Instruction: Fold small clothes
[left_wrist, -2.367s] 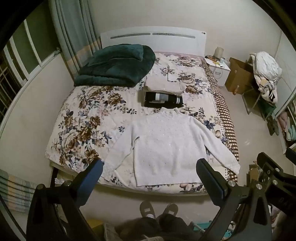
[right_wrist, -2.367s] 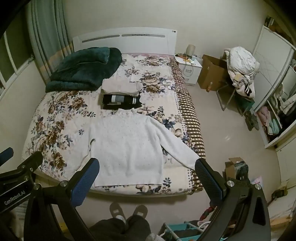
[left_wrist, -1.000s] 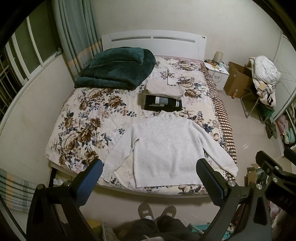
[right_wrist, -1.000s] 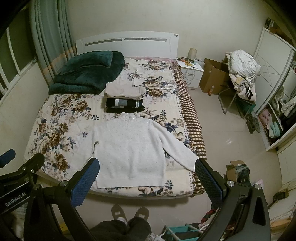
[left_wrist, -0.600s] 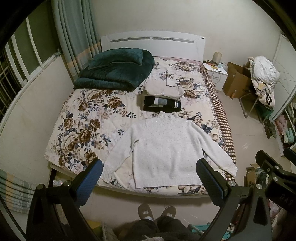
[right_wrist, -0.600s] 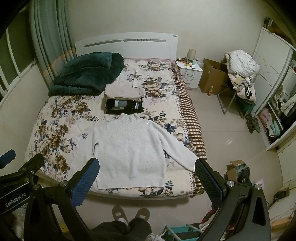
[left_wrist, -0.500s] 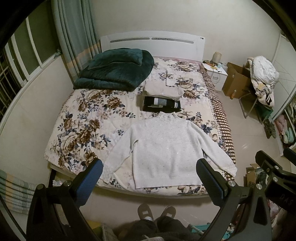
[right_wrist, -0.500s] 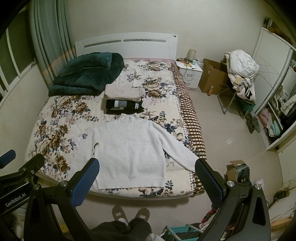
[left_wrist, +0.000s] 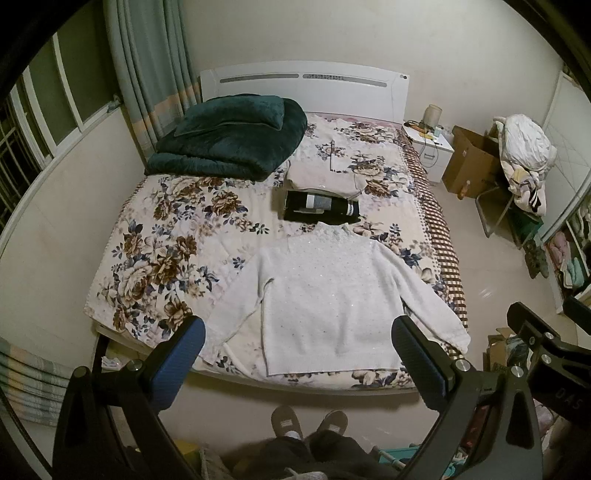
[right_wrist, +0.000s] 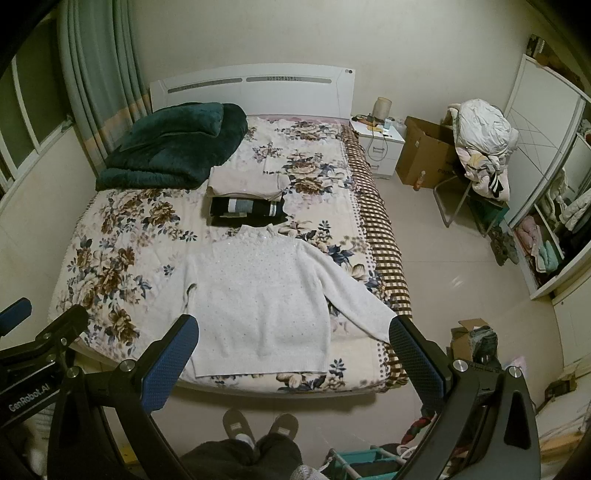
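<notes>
Sweater (left_wrist: 328, 295) flat near bed (left_wrist: 159, 236) edge; both grippers' fingers (right_wrist: 168, 363) released, empty, well above; right sleeve (right_wrist: 360, 301) overhangs corner, could drag garment off when folding

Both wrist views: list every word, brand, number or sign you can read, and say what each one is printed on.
"GenRobot.AI": white lettering on the black body of the left gripper, seen at the lower left of the right wrist view.
"DAS": embossed letters, seen upside down, on the black body of the right gripper, in the left wrist view.
Cardboard box beside the bed: dark print, too small to read.
Nothing else is legible.
</notes>
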